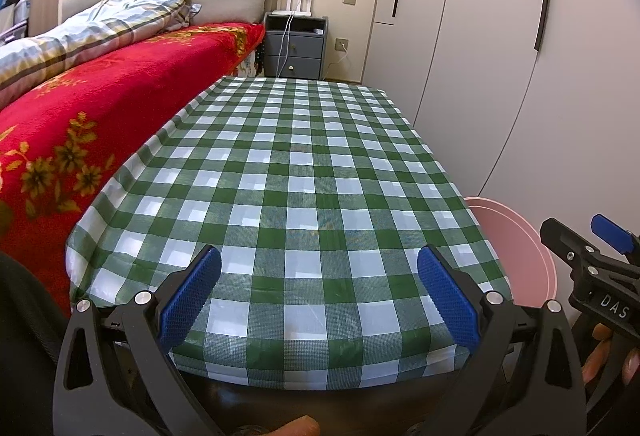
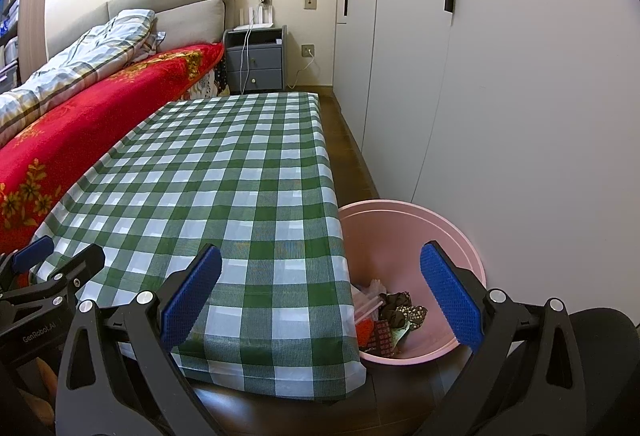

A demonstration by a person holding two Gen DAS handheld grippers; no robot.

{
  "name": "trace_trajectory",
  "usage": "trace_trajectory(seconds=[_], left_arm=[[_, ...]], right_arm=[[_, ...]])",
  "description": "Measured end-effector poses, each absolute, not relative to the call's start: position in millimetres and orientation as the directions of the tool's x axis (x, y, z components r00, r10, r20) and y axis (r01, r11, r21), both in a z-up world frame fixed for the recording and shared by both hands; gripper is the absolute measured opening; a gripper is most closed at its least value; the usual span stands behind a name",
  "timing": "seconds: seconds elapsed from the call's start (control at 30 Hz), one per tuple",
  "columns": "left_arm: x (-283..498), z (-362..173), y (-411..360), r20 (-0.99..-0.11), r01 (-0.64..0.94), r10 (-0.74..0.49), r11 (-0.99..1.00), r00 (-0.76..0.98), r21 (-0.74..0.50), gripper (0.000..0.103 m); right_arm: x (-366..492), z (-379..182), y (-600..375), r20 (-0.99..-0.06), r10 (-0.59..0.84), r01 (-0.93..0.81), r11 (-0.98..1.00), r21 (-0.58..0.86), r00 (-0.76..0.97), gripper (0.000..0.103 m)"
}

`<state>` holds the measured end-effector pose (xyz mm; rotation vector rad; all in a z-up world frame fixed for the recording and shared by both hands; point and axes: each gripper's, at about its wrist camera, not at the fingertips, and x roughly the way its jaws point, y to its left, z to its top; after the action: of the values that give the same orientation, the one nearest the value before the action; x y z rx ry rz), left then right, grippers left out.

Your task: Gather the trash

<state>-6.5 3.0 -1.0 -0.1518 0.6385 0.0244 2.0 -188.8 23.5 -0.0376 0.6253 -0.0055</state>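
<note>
A pink bin point(image 2: 400, 228) stands on the floor at the table's near right corner; it also shows in the left wrist view point(image 1: 516, 248). Inside lies a pile of trash point(image 2: 390, 320): crumpled wrappers, clear plastic and dark scraps. The table with a green-and-white checked cloth point(image 1: 304, 188) shows no trash on it. My left gripper point(image 1: 319, 296) is open and empty over the table's near edge. My right gripper point(image 2: 321, 296) is open and empty, straddling the table's near right corner and the bin; it also shows at the right edge of the left wrist view point(image 1: 576, 236).
A bed with a red flowered blanket point(image 1: 80, 124) runs along the table's left side. A grey nightstand point(image 1: 296, 46) stands beyond the table's far end. White wardrobe doors point(image 2: 500, 96) line the right, with a narrow strip of wooden floor point(image 2: 352, 156) beside the table.
</note>
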Motion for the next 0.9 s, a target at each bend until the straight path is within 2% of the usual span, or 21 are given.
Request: trace_trajectory(seconds=[0.9], left_arm=[[-6.6, -0.9, 3.6, -0.594, -0.070, -0.025, 0.988, 0.804, -0.136, 0.095]], right_arm=[[2.2, 19.9, -188.2, -0.587, -0.015, -0.009, 0.999, -0.039, 0.810, 0.098]])
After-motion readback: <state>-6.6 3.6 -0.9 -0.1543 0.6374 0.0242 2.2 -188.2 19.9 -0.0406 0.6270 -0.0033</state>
